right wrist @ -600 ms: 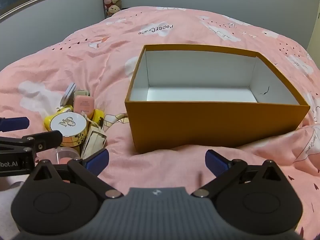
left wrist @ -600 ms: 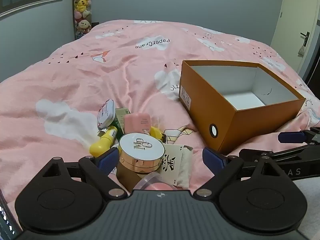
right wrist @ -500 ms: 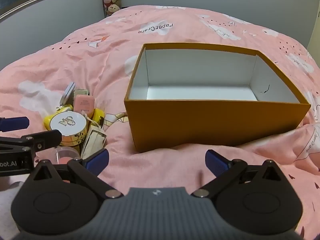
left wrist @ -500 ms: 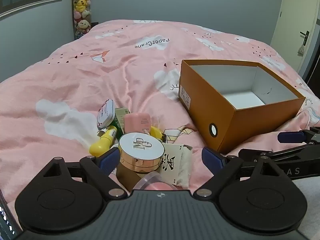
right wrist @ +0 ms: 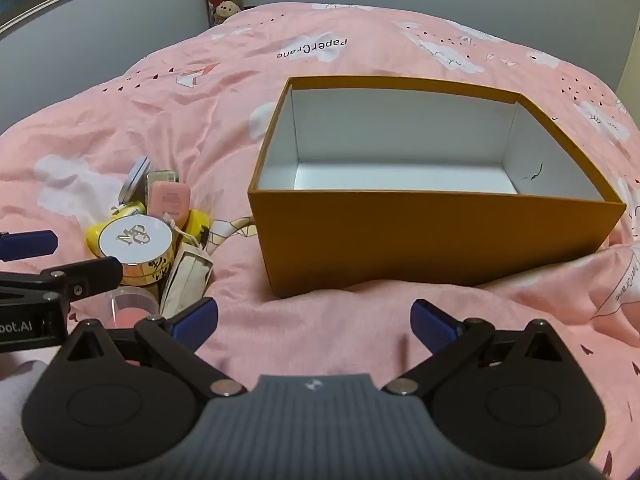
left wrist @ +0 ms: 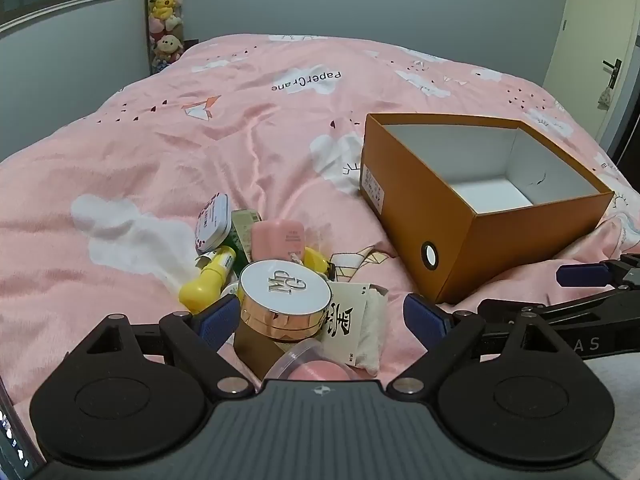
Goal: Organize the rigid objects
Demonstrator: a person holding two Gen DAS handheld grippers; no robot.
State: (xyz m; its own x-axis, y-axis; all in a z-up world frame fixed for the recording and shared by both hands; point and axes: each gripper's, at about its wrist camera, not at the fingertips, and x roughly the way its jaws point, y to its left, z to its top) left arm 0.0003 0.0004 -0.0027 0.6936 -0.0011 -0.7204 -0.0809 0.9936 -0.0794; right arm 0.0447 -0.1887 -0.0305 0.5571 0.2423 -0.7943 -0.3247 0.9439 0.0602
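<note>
Step in hand: judged as the first pick, taking the round compact (left wrist: pixel 285 288) off the top of the pile.
Left gripper (left wrist: pixel 320 316): released, jaws spread wide, tilted down over the pile; the compact sits between the pads but neither pad presses on it.
Right gripper (right wrist: pixel 314 316): released and empty, hovering over bare pink bedspread (right wrist: pixel 120 120) in front of the orange box (right wrist: pixel 432 232).
Pile: near and left of the box; the compact rests on a gold block, with a yellow bottle (left wrist: pixel 208 280), a pink case (left wrist: pixel 278 238) and a cloth pouch (left wrist: pixel 356 322) crowded around it.
Box: open, upright, nothing in it.
How to do it well: centre the pads on the compact's gold rim, not the slippery lid; close evenly.
Risk: the soft bedding and loose stack may shift, so lift straight up.
</note>
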